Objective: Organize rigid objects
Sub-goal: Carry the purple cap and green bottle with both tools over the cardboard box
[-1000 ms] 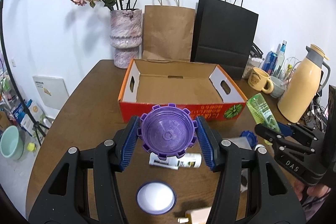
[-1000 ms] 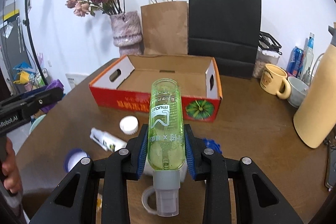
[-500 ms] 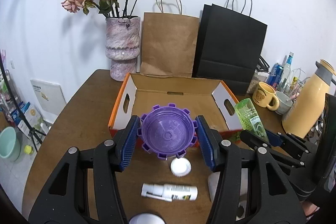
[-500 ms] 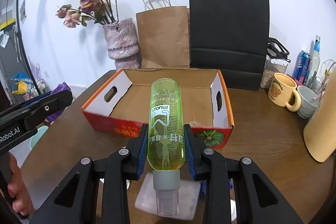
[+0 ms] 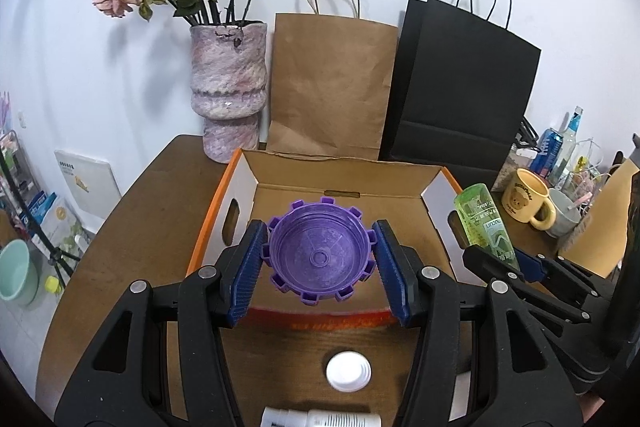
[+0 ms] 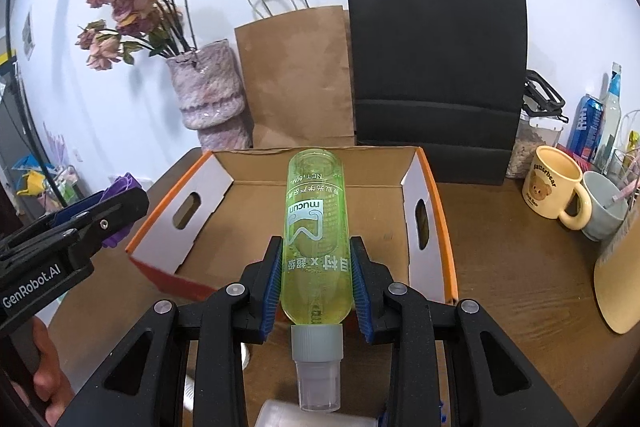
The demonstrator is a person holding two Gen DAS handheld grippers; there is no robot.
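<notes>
Care matters now: each thing should go low inside the cardboard box point(image 5: 344, 183) before the squeeze is let go, so nothing bounces out. Left gripper point(image 5: 319, 267) has its jaws half open, pressed on both sides of the purple lid point(image 5: 319, 259), which hangs over the box's front wall. Right gripper point(image 6: 316, 287) has its jaws nearly closed on the green bottle point(image 6: 314, 227), cap end toward the camera, over the box too.
</notes>
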